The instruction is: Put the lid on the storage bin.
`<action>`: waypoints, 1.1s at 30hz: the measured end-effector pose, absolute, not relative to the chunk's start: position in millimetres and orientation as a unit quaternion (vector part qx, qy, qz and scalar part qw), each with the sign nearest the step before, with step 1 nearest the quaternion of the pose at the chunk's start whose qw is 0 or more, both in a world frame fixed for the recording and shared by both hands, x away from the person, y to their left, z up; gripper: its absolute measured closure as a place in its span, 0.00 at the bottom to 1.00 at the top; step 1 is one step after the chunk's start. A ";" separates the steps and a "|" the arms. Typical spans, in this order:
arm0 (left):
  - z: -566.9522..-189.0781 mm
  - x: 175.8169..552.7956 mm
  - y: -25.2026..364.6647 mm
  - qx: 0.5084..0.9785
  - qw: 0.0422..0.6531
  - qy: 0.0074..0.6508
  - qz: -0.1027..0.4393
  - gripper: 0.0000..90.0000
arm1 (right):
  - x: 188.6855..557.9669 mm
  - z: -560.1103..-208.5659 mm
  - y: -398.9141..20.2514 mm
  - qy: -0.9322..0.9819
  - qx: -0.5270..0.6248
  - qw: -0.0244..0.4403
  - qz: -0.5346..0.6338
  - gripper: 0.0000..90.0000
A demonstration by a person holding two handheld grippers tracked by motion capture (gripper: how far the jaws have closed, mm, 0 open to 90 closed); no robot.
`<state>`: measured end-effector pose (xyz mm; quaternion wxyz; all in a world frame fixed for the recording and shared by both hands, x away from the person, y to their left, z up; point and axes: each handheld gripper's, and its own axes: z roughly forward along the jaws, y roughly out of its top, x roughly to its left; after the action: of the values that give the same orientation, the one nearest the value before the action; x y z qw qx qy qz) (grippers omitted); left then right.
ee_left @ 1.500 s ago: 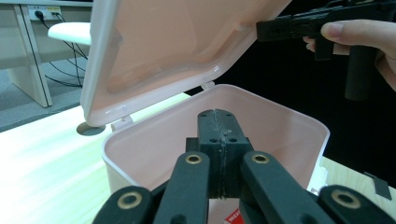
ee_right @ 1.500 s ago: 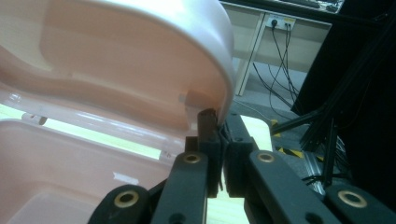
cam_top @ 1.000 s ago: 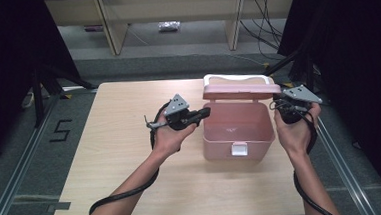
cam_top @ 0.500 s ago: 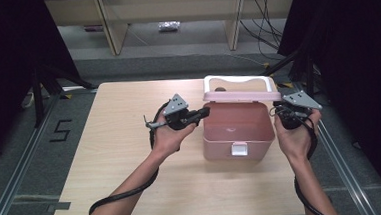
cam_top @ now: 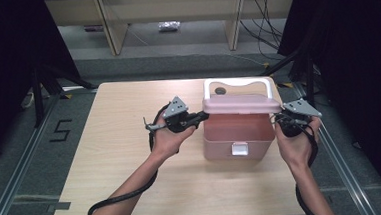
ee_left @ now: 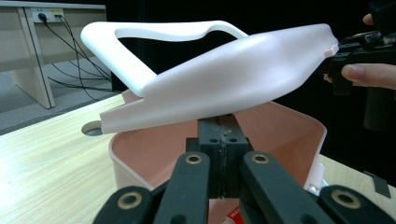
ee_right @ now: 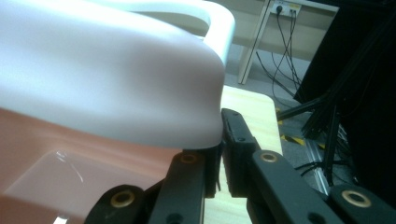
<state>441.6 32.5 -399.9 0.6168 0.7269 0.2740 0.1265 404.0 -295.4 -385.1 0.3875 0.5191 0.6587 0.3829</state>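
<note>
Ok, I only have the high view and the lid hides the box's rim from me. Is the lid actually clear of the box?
Observer: Partly. In the left gripper view the lid is tilted. There is an open gap between it and the rim of the pink box on the far side, but its low corner sits close to the rim.
Operator: Is the right claw really gripping it?
Observer: In the right gripper view the right claw is closed on the lid's corner edge, with its jaws almost together.
Operator: And the left one?
Observer: The left claw has its jaws pressed together right under the lid's lower edge. The bit they pinch is hidden.
</note>
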 end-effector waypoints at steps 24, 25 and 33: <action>-415.1 431.0 34.6 0.737 0.608 0.272 0.115 1.00 | 371.9 -407.0 -315.3 0.672 0.542 0.307 0.400 1.00; -416.0 430.8 34.6 0.738 0.607 0.272 0.114 1.00 | 372.1 -409.2 -317.3 0.675 0.536 0.310 0.401 1.00; -422.2 427.7 36.1 0.744 0.601 0.273 0.109 1.00 | 361.4 -410.0 -322.1 0.664 0.546 0.307 0.409 1.00</action>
<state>427.7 36.1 -422.2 0.6006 0.7437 0.2725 0.1094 361.4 -322.1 -410.0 0.3075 0.5460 0.6636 0.4087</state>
